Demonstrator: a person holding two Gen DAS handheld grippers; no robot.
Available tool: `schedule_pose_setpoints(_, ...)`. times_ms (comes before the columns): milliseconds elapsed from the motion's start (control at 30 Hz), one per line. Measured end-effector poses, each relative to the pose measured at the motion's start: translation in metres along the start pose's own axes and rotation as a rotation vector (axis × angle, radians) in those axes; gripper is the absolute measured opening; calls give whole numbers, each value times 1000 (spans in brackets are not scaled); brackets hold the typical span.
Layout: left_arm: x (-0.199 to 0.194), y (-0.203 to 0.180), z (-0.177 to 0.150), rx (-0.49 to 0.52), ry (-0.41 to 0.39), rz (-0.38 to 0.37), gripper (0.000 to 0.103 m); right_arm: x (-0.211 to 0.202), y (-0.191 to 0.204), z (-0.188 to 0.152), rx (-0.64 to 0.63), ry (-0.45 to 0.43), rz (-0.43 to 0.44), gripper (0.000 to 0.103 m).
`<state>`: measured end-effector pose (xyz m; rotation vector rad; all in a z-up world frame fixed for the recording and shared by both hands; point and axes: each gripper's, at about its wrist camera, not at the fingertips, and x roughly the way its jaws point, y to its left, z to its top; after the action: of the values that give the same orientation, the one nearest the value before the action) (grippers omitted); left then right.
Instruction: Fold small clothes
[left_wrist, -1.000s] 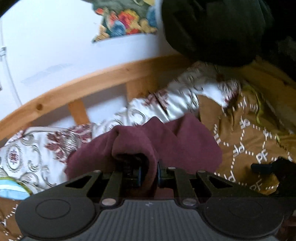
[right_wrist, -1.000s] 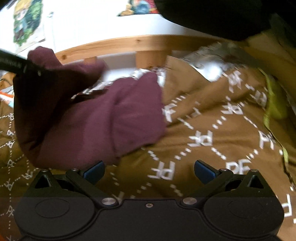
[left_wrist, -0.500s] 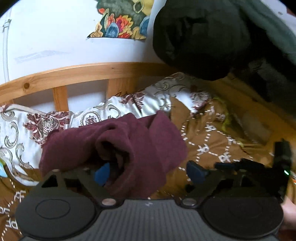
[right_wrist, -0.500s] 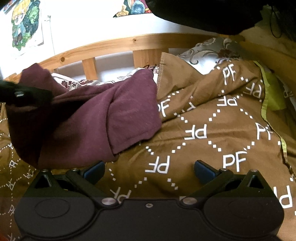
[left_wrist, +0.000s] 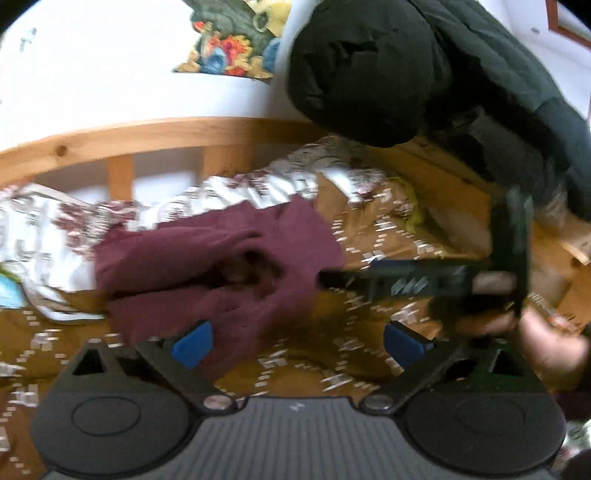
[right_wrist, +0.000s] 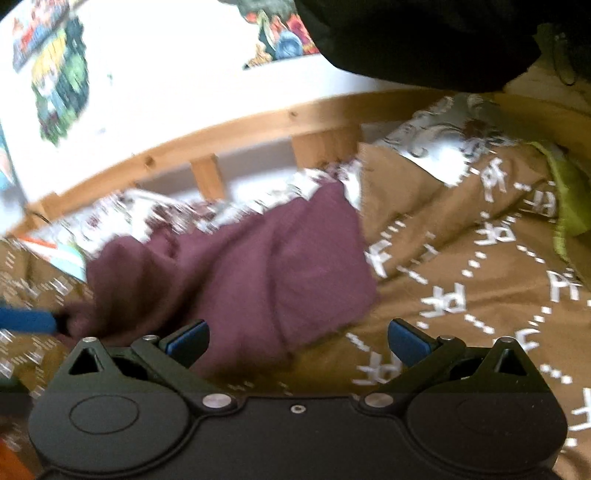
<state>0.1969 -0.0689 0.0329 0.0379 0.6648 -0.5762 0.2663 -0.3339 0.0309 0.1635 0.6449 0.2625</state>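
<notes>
two tongs (left_wrist: 297, 341) (right_wrist: 297, 341) gaping, one maroon garment (left_wrist: 221, 266)

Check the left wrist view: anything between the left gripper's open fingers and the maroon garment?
Nothing solid. In the left wrist view the left gripper, jaws just opened, stands clear of the maroon garment; only brown blanket shows between.

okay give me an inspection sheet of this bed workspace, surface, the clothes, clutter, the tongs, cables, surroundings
Surface: brown patterned bedspread, rumpled.
Job's things: maroon garment lying loosely bunched on the bedspread, held by neither tongs.
Clutter: floral white cloth behind the garment; dark jacket hanging above.
Grippers: left tongs have just been opening, nothing between them; right tongs open, empty.
Cables: nothing seen.
Surroundings: wooden bed rail, white wall with posters.
</notes>
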Motion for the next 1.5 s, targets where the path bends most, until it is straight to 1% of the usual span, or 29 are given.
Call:
schedule_pose_setpoints(67, -2, 5, -8, 24, -9, 81, 102, -2, 4, 6, 18, -23, 57, 102)
schedule_pose_setpoints(167, 1, 15, -17, 27, -13, 156, 102, -3, 13, 18, 26, -40, 115, 102)
schedule_pose_setpoints(200, 4, 19, -21, 26, -19, 176, 102, -2, 17, 24, 23, -42, 128, 102)
schedule_pose_setpoints(300, 15, 27, -30, 35, -22, 197, 102, 3, 32, 47, -5, -35, 155, 102)
schedule_pose_setpoints(367, 23, 32, -37, 52, -6, 216, 102, 12, 47, 64, -52, -6, 192, 102)
schedule_pose_setpoints(500, 35, 36, -42, 102, 2, 293, 96, 41, 85, 94, -178, 89, 282, 102)
schedule_pose_setpoints(567, 38, 40, -44, 106, -2, 300, 90, 59, 103, 99, -239, 144, 308, 99)
schedule_pose_setpoints(633, 40, 44, -43, 103, 4, 288, 78, 73, 120, 98, -296, 178, 317, 95)
schedule_pose_setpoints(667, 40, 44, -43, 100, 7, 283, 75, 79, 129, 96, -330, 194, 322, 90)
schedule_pose_setpoints(700, 41, 45, -44, 96, 12, 278, 64, 84, 135, 93, -361, 208, 324, 84)
schedule_pose_setpoints(733, 43, 46, -44, 94, 16, 275, 57, 89, 141, 90, -386, 221, 326, 80)
schedule_pose_setpoints(767, 43, 47, -45, 95, 12, 284, 55, 93, 144, 87, -403, 235, 328, 70)
schedule_pose_setpoints(800, 44, 47, -45, 99, 2, 289, 46, 97, 147, 84, -414, 245, 328, 53)
schedule_pose_setpoints(833, 43, 46, -45, 103, -7, 287, 40, 99, 148, 80, -427, 248, 322, 40)
schedule_pose_setpoints(867, 43, 46, -45, 103, -17, 284, 38, 99, 147, 77, -442, 230, 310, 21)
schedule_pose_setpoints(900, 42, 45, -45, 98, -27, 280, 34, 96, 144, 76, -448, 208, 304, 16)
schedule_pose_setpoints(933, 42, 44, -45, 94, -36, 276, 32, 94, 139, 77, -436, 181, 305, 15)
schedule_pose_setpoints(967, 42, 42, -43, 88, -46, 269, 31, 91, 133, 78, -414, 156, 305, 9)
schedule_pose_setpoints(1000, 43, 42, -42, 85, -52, 263, 29, 88, 125, 80, -390, 129, 292, 8)
schedule_pose_setpoints(1067, 45, 38, -37, 83, -63, 249, 28, 82, 108, 88, -339, 71, 248, 7)
schedule_pose_setpoints(1167, 50, 32, -33, 89, -69, 244, 27, 76, 71, 100, -207, 5, 186, 7)
schedule_pose_setpoints(1233, 52, 29, -34, 100, -69, 248, 27, 74, 46, 103, -108, -12, 148, 7)
schedule_pose_setpoints(1300, 54, 28, -36, 121, -65, 254, 27, 76, 25, 97, -27, 20, 138, 9)
schedule_pose_setpoints(1333, 56, 27, -37, 134, -64, 258, 27, 78, 17, 93, 11, 50, 148, 13)
schedule_pose_setpoints(1367, 57, 26, -38, 143, -60, 261, 27, 79, 11, 87, 44, 67, 150, 25)
schedule_pose_setpoints(1400, 58, 26, -39, 152, -57, 264, 27, 80, 6, 83, 79, 82, 156, 41)
schedule_pose_setpoints(1433, 58, 25, -39, 163, -56, 268, 27, 79, 1, 78, 112, 91, 175, 47)
schedule_pose_setpoints(1467, 58, 23, -40, 175, -55, 274, 27, 79, -2, 74, 139, 92, 193, 58)
schedule_pose_setpoints(1500, 58, 22, -41, 188, -52, 281, 27, 79, -5, 71, 160, 94, 207, 61)
